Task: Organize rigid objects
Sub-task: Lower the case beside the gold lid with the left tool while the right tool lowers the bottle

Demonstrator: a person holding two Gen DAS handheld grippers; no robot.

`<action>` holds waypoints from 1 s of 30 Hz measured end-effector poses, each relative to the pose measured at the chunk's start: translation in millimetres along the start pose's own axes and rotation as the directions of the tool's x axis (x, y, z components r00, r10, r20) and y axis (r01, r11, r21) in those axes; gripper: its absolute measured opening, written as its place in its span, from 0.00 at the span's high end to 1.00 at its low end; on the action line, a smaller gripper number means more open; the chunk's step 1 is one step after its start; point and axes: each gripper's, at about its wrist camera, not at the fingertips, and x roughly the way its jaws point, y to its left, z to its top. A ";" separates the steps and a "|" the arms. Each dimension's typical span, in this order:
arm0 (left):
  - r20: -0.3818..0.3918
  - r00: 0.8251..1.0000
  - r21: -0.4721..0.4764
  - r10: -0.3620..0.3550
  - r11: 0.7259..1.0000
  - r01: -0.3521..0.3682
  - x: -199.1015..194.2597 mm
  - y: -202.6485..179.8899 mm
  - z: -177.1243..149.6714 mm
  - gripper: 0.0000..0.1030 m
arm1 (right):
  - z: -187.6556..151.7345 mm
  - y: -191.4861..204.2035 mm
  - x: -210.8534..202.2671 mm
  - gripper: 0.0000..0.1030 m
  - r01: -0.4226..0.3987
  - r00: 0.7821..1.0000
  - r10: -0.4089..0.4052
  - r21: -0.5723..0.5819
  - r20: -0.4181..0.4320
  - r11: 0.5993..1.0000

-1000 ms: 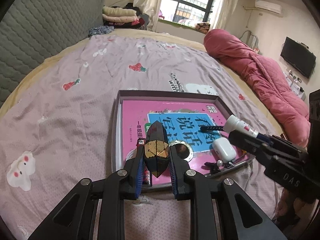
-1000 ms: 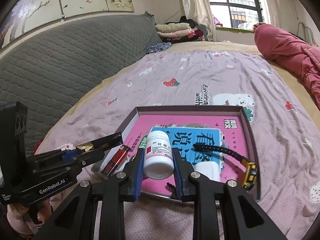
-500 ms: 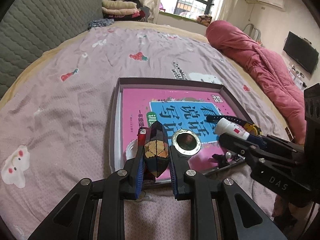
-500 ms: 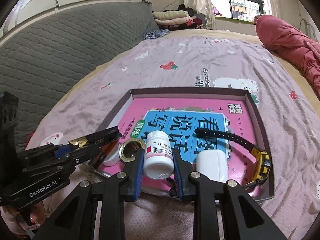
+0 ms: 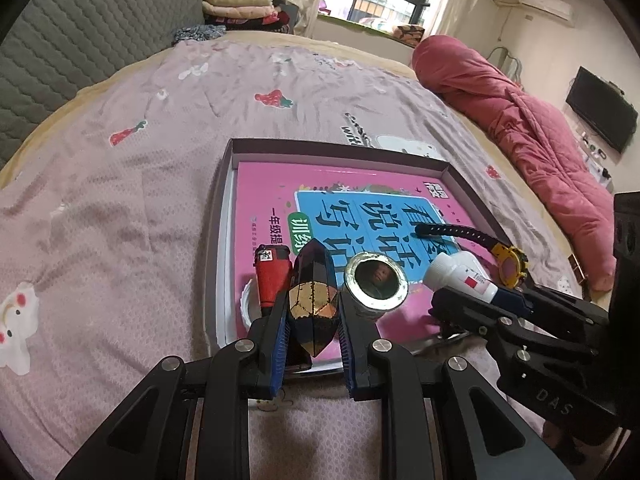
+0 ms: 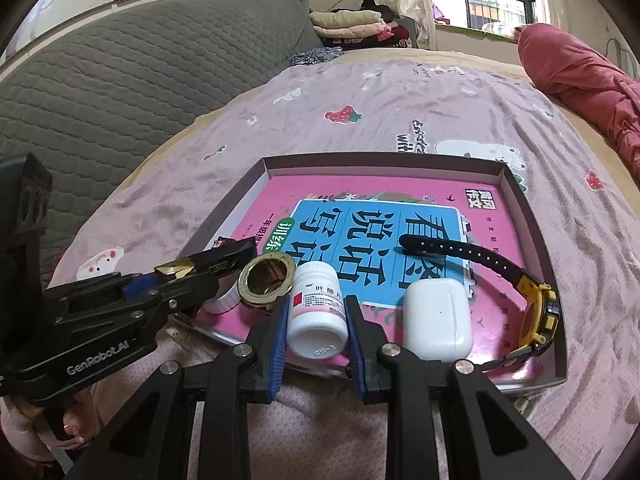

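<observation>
- Since the earlier frame, both loads were carried closer over the tray.
- The left gripper was clamped on a dark faceted bottle, at 9 o'clock of the metal ring.
- The right gripper was clamped on a white pill bottle; it would best be lowered at 9 o'clock of the earbud case.

we see a shallow box lying on the bed, with a book flat inside it. on the book's near edge, from nine o'clock to three o'clock, sit a round ring, the bottle between our right gripper fingers, an earbud case and a watch whose strap runs toward eleven o'clock. at nine o'clock of the ring, our left gripper holds a faceted piece, a small cylinder just beside it at nine o'clock.
</observation>
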 end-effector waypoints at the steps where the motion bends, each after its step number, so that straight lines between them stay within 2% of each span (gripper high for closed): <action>1: 0.002 1.000 0.002 0.002 1.000 -0.002 0.2 -0.5 0.2 0.78 | 0.0 0.2 0.3 0.74 -0.001 1.000 0.001 -0.001 0.000 1.000; 30: 0.022 1.000 0.043 -0.013 0.999 0.012 1.8 -4.0 -1.6 0.78 | -2.6 3.5 15.3 0.74 0.010 0.999 -0.010 0.000 -0.033 1.000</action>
